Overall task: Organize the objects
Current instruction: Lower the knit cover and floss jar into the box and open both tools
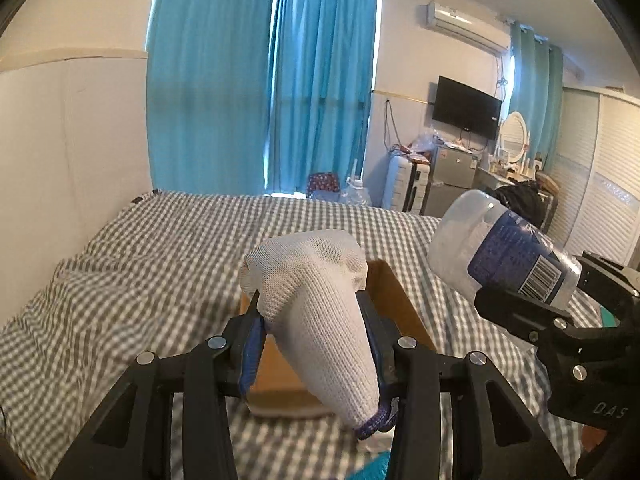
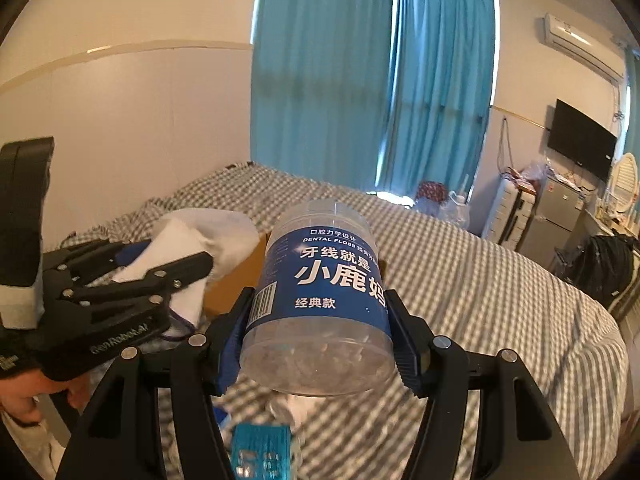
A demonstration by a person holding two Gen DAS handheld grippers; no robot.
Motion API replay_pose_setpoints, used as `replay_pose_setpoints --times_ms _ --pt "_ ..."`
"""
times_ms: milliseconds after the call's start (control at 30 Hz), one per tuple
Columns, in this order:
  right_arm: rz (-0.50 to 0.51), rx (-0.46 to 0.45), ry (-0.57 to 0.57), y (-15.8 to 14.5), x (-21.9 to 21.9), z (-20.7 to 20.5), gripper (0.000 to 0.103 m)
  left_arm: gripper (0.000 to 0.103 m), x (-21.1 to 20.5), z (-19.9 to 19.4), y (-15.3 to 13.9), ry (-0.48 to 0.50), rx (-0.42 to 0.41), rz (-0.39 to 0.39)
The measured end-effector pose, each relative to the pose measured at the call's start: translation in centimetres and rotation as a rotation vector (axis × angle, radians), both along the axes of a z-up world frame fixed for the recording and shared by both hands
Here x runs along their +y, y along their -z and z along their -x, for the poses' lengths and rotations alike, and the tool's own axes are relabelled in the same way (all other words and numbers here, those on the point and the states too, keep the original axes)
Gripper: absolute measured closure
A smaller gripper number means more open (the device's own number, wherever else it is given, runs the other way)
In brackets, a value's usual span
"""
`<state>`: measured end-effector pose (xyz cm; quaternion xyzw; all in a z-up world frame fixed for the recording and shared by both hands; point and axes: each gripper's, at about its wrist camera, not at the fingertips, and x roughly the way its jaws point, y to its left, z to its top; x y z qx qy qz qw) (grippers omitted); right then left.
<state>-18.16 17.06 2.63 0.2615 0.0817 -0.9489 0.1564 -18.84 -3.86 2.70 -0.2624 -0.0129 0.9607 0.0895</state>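
My left gripper [image 1: 312, 320] is shut on a white knitted glove [image 1: 316, 312] with a blue cuff, held above an open cardboard box [image 1: 396, 304] on the bed. My right gripper [image 2: 318, 320] is shut on a clear plastic dental floss jar [image 2: 324, 296] with a blue label, held in the air to the right of the box. The jar also shows in the left wrist view [image 1: 504, 256], with the right gripper [image 1: 540, 304] around it. The glove [image 2: 188, 248], the left gripper [image 2: 132, 276] and the box [image 2: 236, 276] show at the left of the right wrist view.
The bed has a grey checked sheet [image 1: 140, 280]. A teal packet [image 2: 260, 452] and some clear wrapping lie on the bed below the jar. A white wall runs along the left. Blue curtains, a suitcase, a fridge and a TV stand beyond the bed.
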Motion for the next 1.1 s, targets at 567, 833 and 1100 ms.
replay_pose_setpoints --times_ms 567,833,1100 --pt "0.005 -0.109 -0.016 6.2 -2.4 16.0 0.041 0.060 0.7 10.9 7.5 0.011 -0.106 0.106" --pt "0.013 -0.166 -0.037 10.4 -3.0 17.1 0.041 0.058 1.5 12.2 11.0 0.034 -0.184 0.128" --pt "0.058 -0.157 -0.021 10.3 -1.8 16.8 0.039 0.040 1.4 11.4 10.0 0.011 -0.181 0.110"
